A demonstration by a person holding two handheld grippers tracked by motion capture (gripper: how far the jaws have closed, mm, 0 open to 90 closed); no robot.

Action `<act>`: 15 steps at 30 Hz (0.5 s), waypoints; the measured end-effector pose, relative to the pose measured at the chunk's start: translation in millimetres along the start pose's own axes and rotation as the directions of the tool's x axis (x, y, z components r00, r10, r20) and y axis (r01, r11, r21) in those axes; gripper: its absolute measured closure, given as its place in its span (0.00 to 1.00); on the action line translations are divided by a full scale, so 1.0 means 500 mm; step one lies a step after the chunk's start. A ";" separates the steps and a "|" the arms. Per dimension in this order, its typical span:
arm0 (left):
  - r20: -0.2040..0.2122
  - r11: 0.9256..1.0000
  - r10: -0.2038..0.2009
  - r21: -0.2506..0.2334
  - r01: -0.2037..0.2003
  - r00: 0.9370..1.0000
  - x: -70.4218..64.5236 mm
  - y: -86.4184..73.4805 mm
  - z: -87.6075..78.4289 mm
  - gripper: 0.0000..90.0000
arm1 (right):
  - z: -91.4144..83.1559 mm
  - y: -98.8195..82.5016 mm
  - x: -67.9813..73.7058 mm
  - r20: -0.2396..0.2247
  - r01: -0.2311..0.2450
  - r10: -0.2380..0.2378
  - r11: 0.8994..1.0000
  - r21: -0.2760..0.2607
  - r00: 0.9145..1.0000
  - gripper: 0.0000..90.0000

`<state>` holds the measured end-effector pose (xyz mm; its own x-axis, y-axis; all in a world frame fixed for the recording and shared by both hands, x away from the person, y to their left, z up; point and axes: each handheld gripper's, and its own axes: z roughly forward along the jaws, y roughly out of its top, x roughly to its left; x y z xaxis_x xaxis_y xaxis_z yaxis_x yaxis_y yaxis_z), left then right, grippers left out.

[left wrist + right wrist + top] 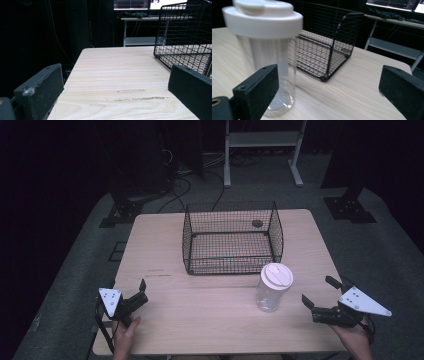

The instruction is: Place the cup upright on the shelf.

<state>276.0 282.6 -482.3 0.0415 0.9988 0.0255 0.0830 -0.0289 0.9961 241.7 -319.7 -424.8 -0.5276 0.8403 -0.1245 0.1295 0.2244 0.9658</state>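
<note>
We see both tongs spread, pinching nothing: left tongs (141,291), right tongs (320,292). Clear jar (273,288) upright on table (200,320), just before wire basket (232,239).

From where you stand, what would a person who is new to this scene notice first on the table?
First, the black wire basket at the middle of the wooden table, toward its far edge. Next, the clear jar with a white lid, upright just in front of the basket's right corner. Last, the left gripper and right gripper, both open, near the front corners.
</note>
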 end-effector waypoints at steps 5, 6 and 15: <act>0.000 1.000 0.003 0.001 -0.003 1.000 0.000 0.000 0.000 0.00 | -0.006 0.015 0.017 -0.032 0.008 -0.008 1.000 -0.015 0.999 0.02; 0.000 1.000 0.003 0.001 -0.003 1.000 0.000 0.000 0.000 0.00 | -0.006 0.017 0.021 -0.042 0.008 -0.009 1.000 -0.017 0.999 0.02; -0.001 1.000 0.001 0.001 -0.001 1.000 0.000 0.000 -0.001 0.00 | 0.001 0.041 0.053 -0.083 0.033 -0.036 0.998 -0.045 0.996 0.02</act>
<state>275.7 282.4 -482.2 0.0404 0.9988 0.0264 0.0836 -0.0297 0.9961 230.8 -292.3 -408.6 -0.5995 0.7880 -0.1401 0.0748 0.2294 0.9704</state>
